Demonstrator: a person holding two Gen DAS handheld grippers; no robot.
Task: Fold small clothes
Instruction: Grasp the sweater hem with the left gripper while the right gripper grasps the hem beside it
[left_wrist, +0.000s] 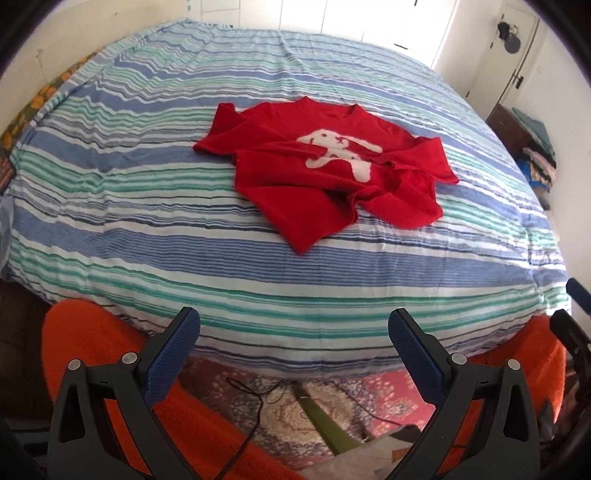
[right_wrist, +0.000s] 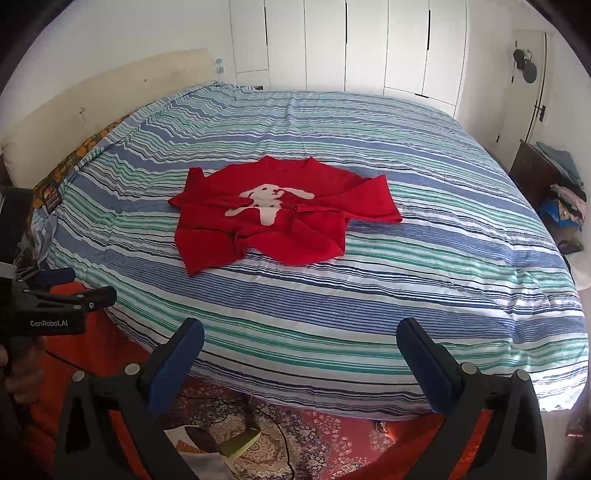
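Note:
A small red sweater (left_wrist: 325, 173) (right_wrist: 280, 218) with a white rabbit on its front lies crumpled in the middle of the striped bed, its hem bunched and its sleeves spread to both sides. My left gripper (left_wrist: 293, 325) hangs open over the bed's near edge, well short of the sweater, with nothing between its blue pads. My right gripper (right_wrist: 299, 336) is likewise open and empty at the near edge. The left gripper's black body (right_wrist: 55, 299) shows at the left of the right wrist view.
The bed cover (left_wrist: 147, 236) (right_wrist: 443, 258) has blue, green and white stripes. Below the near edge lie a patterned rug (right_wrist: 325, 439), a cable and orange fabric (left_wrist: 88, 332). A dark cabinet (right_wrist: 535, 177) piled with clothes stands at the right. White wardrobe doors (right_wrist: 347, 44) line the far wall.

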